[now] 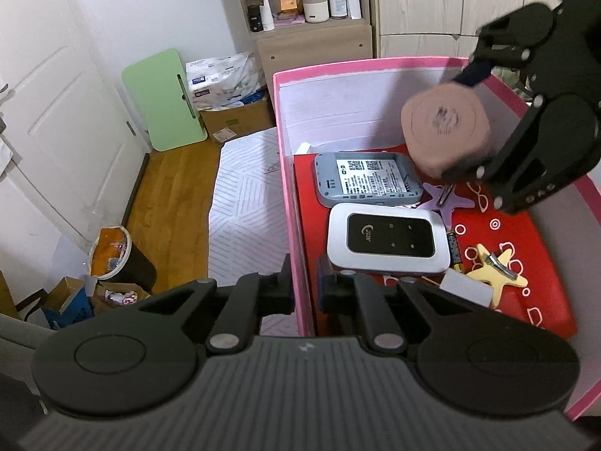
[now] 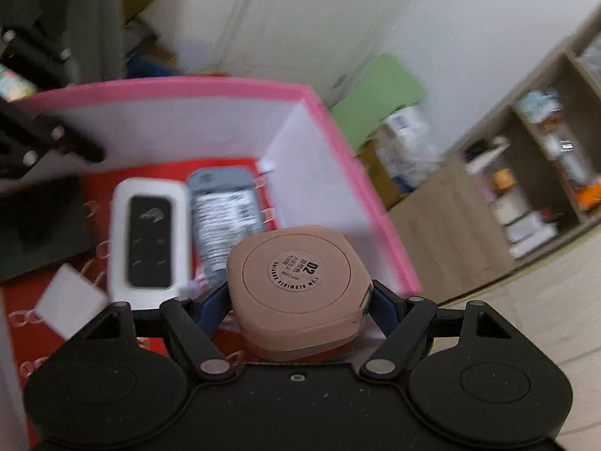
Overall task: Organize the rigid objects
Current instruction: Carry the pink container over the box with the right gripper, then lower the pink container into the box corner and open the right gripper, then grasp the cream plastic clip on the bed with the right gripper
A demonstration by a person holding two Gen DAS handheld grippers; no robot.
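1. Your left gripper sits nearest the lens, its jaws pinched together on the near wall of the pink box.
2. Just beyond its fingertips, inside the box, lies a white pocket router; a grey device lies past that.
3. Your right gripper is clamped on a pink rounded case, holding it above the box's red floor, ahead and to the right of your left gripper.
4. A yellow star clip lies right of the router.

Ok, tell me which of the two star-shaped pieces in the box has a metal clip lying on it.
Both do, as far as shows: the yellow star near the battery and the purple star.
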